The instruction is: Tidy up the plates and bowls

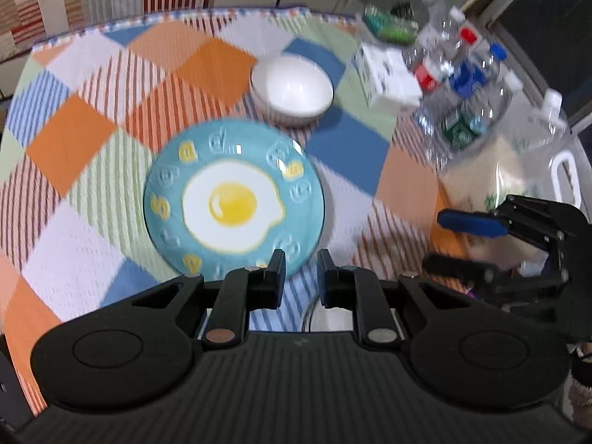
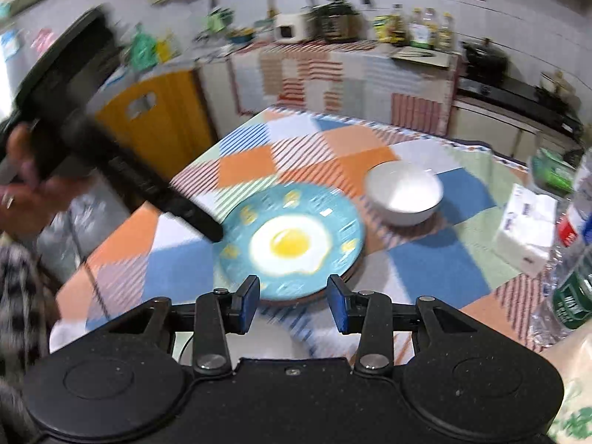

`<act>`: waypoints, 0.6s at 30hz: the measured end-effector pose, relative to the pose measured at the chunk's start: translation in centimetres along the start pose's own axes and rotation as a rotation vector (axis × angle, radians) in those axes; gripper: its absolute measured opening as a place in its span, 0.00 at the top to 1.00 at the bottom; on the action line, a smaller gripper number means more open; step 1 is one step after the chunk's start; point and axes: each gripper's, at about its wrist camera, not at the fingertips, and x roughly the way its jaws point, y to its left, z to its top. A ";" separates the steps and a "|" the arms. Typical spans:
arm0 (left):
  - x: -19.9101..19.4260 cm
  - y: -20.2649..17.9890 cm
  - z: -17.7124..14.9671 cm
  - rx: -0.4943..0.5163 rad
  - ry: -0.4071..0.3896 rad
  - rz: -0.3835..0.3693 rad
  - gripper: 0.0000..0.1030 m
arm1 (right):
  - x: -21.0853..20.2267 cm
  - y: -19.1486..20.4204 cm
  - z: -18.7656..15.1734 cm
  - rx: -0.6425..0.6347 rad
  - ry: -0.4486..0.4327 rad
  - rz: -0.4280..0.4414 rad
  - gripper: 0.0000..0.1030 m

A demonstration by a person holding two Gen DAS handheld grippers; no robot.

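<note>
A blue plate with a fried-egg picture (image 1: pixel 234 199) lies on the checkered tablecloth; it also shows in the right wrist view (image 2: pixel 292 242), resting on another plate whose edge shows beneath it. A white bowl (image 1: pixel 292 88) stands just behind it, empty, also in the right wrist view (image 2: pixel 404 192). My left gripper (image 1: pixel 301 273) is open and empty, hovering at the plate's near edge. My right gripper (image 2: pixel 294 301) is open and empty, just short of the plate's near rim. In the left wrist view the right gripper (image 1: pixel 462 240) is at the far right. In the right wrist view the left gripper (image 2: pixel 192 214) reaches in from the left.
Several plastic bottles (image 1: pixel 458 74) and a white tissue pack (image 1: pixel 388 77) crowd the table's right side, with a large clear jug (image 1: pixel 547 148) beside them. The tablecloth (image 1: pixel 92 140) covers the table. A yellow chair (image 2: pixel 155 118) and kitchen counters stand beyond.
</note>
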 end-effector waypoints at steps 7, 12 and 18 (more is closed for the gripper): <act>0.5 -0.2 3.4 0.058 -0.070 0.047 0.82 | 1.9 -4.4 4.3 0.159 -0.016 -0.008 0.54; 2.3 0.5 5.9 0.055 -0.100 0.069 0.79 | 5.1 -7.2 6.4 0.243 0.019 -0.057 0.53; 4.8 1.3 8.8 0.057 -0.163 0.113 0.72 | 9.1 -11.2 7.9 0.375 0.045 -0.092 0.52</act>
